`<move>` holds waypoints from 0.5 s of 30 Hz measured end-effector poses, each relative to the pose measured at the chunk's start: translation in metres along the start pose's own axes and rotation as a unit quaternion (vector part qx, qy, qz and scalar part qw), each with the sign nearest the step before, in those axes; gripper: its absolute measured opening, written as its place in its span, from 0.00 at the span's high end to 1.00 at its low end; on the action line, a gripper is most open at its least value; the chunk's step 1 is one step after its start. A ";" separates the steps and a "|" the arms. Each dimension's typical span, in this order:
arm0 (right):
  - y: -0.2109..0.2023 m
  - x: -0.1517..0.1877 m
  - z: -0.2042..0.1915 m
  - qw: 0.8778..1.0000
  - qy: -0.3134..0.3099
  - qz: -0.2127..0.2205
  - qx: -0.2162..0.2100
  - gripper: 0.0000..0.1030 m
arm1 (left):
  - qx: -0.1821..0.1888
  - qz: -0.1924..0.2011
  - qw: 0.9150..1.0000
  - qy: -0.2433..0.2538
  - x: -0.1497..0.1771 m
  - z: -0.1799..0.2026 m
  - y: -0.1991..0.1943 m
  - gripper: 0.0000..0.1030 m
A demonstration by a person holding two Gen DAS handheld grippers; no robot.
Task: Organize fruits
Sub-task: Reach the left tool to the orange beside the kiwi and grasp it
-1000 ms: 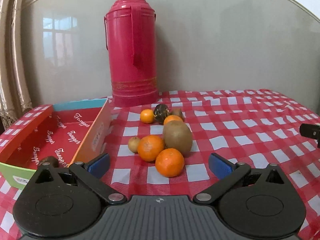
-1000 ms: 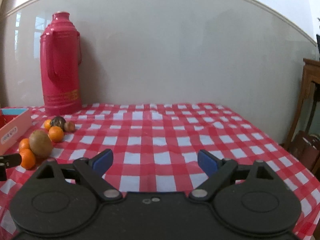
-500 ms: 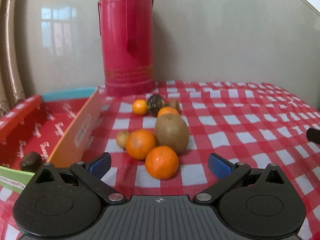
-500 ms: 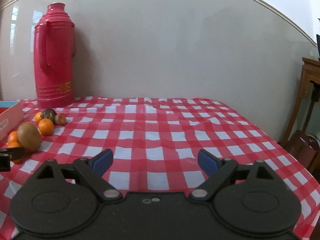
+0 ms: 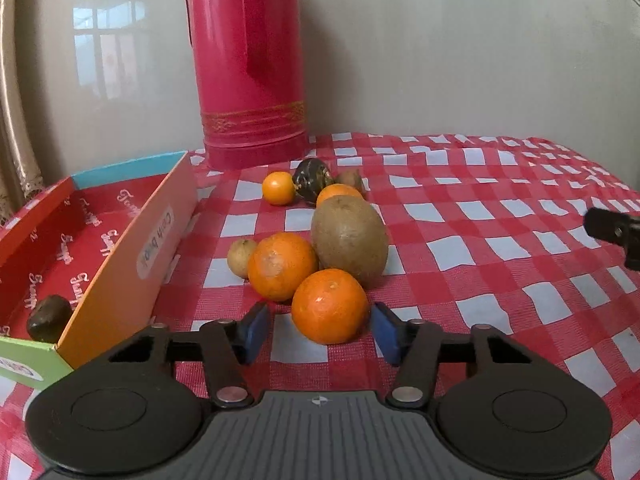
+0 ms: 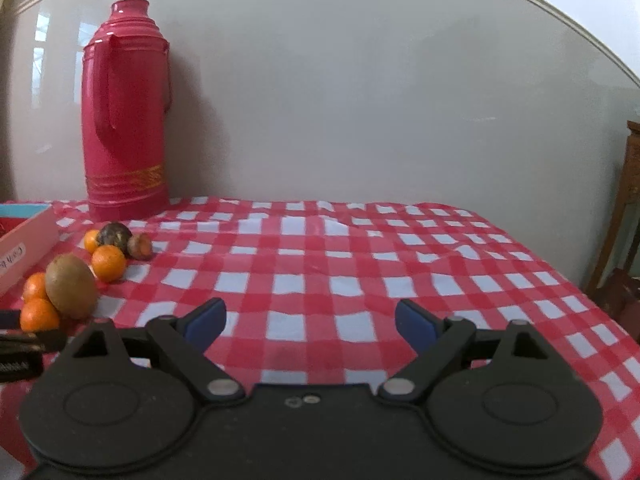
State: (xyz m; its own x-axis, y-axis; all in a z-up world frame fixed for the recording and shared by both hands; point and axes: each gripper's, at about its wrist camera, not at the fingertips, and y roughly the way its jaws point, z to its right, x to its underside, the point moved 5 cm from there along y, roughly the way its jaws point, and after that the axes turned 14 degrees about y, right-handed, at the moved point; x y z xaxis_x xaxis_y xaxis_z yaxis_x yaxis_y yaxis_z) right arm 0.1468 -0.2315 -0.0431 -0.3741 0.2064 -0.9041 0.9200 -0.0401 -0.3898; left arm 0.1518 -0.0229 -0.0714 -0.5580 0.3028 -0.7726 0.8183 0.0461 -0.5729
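In the left wrist view my left gripper [image 5: 320, 332] is open, its blue pads on either side of the nearest orange [image 5: 330, 306] with small gaps. Behind it lie a second orange [image 5: 282, 266], a kiwi [image 5: 350, 240], a small yellowish fruit [image 5: 241, 258], two more small oranges, a dark fruit [image 5: 311, 175] and a brown one [image 5: 350, 179]. A red open box [image 5: 120, 248] stands at the left with one dark fruit [image 5: 49, 318] inside. My right gripper [image 6: 310, 322] is open and empty over the cloth, right of the fruit pile [image 6: 72, 290].
A tall red thermos [image 5: 248, 60] stands behind the fruit against the wall. The table has a red and white checked cloth [image 6: 360, 264]. A wooden chair [image 6: 624, 248] stands past the table's right edge. The right gripper's tip shows in the left wrist view [image 5: 614, 228].
My left gripper has moved forward and down to the nearest orange and its jaws have narrowed around it. The right gripper has shifted slightly lower.
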 end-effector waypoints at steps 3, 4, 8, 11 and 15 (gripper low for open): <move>0.005 -0.002 -0.004 1.000 0.006 -0.001 -0.014 0.17 | -0.005 0.001 1.000 0.008 -0.003 0.005 0.000 0.53; 0.005 -0.003 -0.004 1.000 0.007 -0.001 -0.017 0.17 | -0.007 0.000 1.000 0.010 -0.004 0.005 0.000 0.53; 0.002 -0.005 -0.002 0.999 0.019 -0.002 -0.029 0.17 | -0.004 -0.002 1.000 0.004 -0.005 0.005 0.000 0.61; -0.004 -0.007 0.001 0.999 0.018 0.004 -0.030 0.17 | 0.005 0.001 1.000 -0.005 -0.005 0.003 0.000 0.62; -0.005 -0.007 0.006 0.999 0.032 -0.001 -0.028 0.17 | 0.007 0.019 1.000 -0.008 -0.008 -0.003 -0.009 0.62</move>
State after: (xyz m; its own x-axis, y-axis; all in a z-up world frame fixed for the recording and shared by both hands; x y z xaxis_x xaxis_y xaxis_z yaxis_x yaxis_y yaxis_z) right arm 0.1444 -0.2386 -0.0357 -0.3686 0.2694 -0.8897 0.9253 0.0142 -0.3790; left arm 0.1496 -0.0233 -0.0589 -0.5291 0.2894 -0.7976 0.8368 0.0220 -0.5471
